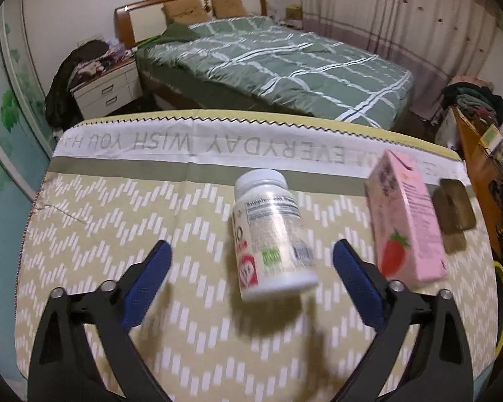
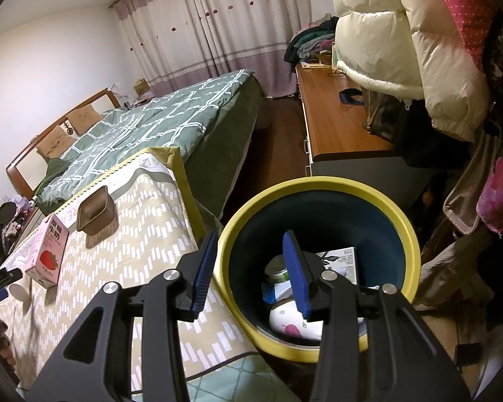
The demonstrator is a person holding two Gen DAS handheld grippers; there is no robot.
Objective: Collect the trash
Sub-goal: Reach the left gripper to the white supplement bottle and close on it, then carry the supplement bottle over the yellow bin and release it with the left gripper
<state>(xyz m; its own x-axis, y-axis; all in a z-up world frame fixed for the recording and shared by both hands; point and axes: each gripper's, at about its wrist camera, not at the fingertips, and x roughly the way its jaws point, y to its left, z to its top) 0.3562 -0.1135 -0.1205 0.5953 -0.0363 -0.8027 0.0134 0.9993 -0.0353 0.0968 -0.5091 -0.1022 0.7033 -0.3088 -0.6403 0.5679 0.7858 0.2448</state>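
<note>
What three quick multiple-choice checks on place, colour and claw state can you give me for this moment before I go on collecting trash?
1. Where is the pink strawberry milk carton?
A. In the bin
B. Standing on the table
C. On the bed

2. What colour is the trash bin's rim?
A. Yellow
B. Red
C. White

3. What is between the pads of the left claw?
A. The carton, clamped
B. Nothing at all
C. The white supplement bottle, not touched

Key: 1 B, the carton stands upright on the patterned tablecloth. 2 A, a yellow rim rings the dark inner wall. 3 C, the bottle lies between the wide-open blue pads with gaps on both sides.
</note>
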